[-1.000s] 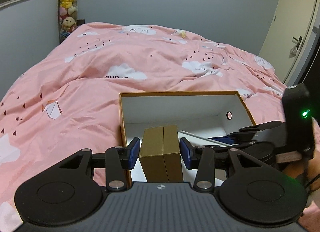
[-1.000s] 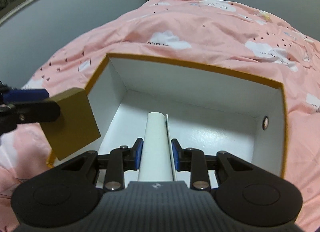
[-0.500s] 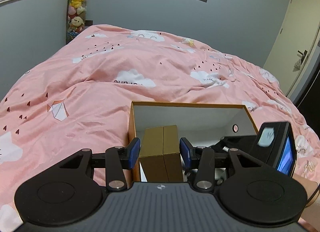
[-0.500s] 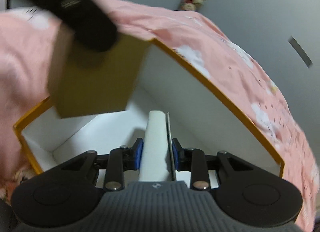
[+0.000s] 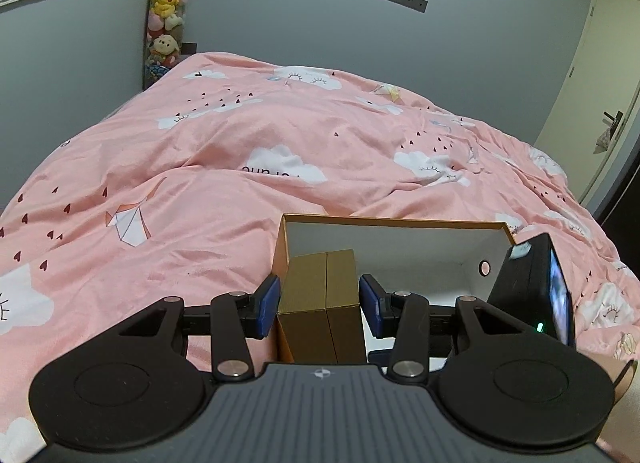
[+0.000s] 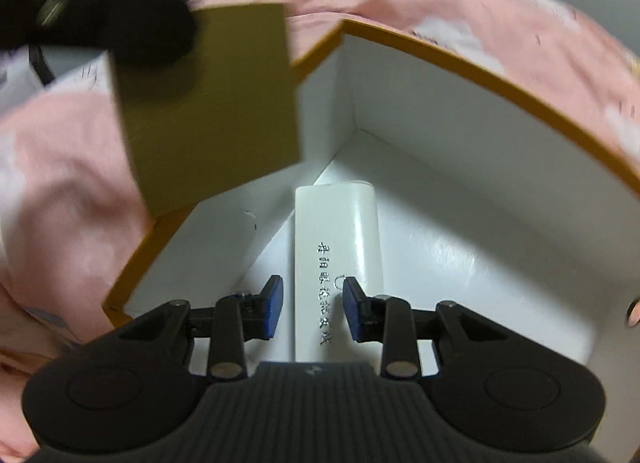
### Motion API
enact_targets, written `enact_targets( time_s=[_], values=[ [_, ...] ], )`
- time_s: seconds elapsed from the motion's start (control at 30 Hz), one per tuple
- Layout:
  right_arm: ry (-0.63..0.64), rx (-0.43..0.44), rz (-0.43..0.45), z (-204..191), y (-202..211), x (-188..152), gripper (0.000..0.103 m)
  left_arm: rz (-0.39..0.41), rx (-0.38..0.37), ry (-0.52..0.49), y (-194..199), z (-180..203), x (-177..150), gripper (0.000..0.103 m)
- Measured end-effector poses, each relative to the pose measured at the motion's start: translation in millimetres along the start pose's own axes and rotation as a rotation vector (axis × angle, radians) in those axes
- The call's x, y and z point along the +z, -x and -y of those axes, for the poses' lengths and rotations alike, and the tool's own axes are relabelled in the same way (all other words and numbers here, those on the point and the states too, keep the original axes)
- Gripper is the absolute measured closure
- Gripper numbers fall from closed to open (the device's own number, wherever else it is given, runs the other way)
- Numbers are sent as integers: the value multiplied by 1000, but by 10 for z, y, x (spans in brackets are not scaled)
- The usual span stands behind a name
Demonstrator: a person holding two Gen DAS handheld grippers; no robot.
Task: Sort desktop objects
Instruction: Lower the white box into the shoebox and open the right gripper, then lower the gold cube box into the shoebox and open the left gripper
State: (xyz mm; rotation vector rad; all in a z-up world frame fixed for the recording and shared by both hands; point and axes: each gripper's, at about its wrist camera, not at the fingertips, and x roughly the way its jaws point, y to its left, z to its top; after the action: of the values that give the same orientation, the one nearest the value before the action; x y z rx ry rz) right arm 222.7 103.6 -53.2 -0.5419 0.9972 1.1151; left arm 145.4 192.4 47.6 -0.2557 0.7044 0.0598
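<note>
My left gripper is shut on a gold cardboard box, held upright over the near left corner of an orange storage box with a white inside. In the right wrist view the gold box hangs blurred above that corner of the orange box. My right gripper reaches down into the storage box. A white case with printed characters lies on the box floor under its pads. A gap shows beside the left pad, and the case runs wider than the right pad.
The storage box sits on a pink quilt with cloud prints. The right gripper's body stands at the box's right wall, a forearm beside it. Plush toys hang in the far corner; a door is at the right.
The white case has turned between the right pads and now shows its printed face lying flat. The right gripper swung and sank into the box. The gold box stays gripped on the left.
</note>
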Motion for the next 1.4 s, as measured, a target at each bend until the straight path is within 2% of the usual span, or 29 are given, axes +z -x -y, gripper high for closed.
enact_targets(
  time_s=[0.07,0.13,0.2,0.33,0.47,0.5,0.73,0.83,1.2,1.33,1.4],
  values=[
    [-50,3,-21,164,16,-2,74,0,-4,-5,-4,10,-3,53],
    [-73,-8,-42,315,15,-16,85,0,-9,-9,-11,29,8,53],
    [-80,-44,-57,325,14,-107,88,0,-13,-14,-22,49,16,53],
    [-78,-102,-102,420,-102,-121,91,-7,-11,-20,-83,89,37,53],
    [-75,-69,-177,459,-261,-106,92,-19,-4,-34,-156,139,56,53],
    [-72,-70,-186,454,-288,-104,95,-22,-1,-36,-168,145,59,53],
    [-34,-39,-217,395,-319,-58,101,-40,12,-56,-252,202,80,53],
    [-35,12,-237,399,-327,-44,101,-50,16,-65,-295,222,87,53],
    [-132,334,-262,326,-456,47,102,-83,31,-106,-455,285,108,53],
    [-133,347,-255,324,-447,58,102,-104,28,-132,-554,322,102,53],
    [-127,309,-233,368,-362,56,101,-113,22,-147,-597,349,90,53]
  ],
)
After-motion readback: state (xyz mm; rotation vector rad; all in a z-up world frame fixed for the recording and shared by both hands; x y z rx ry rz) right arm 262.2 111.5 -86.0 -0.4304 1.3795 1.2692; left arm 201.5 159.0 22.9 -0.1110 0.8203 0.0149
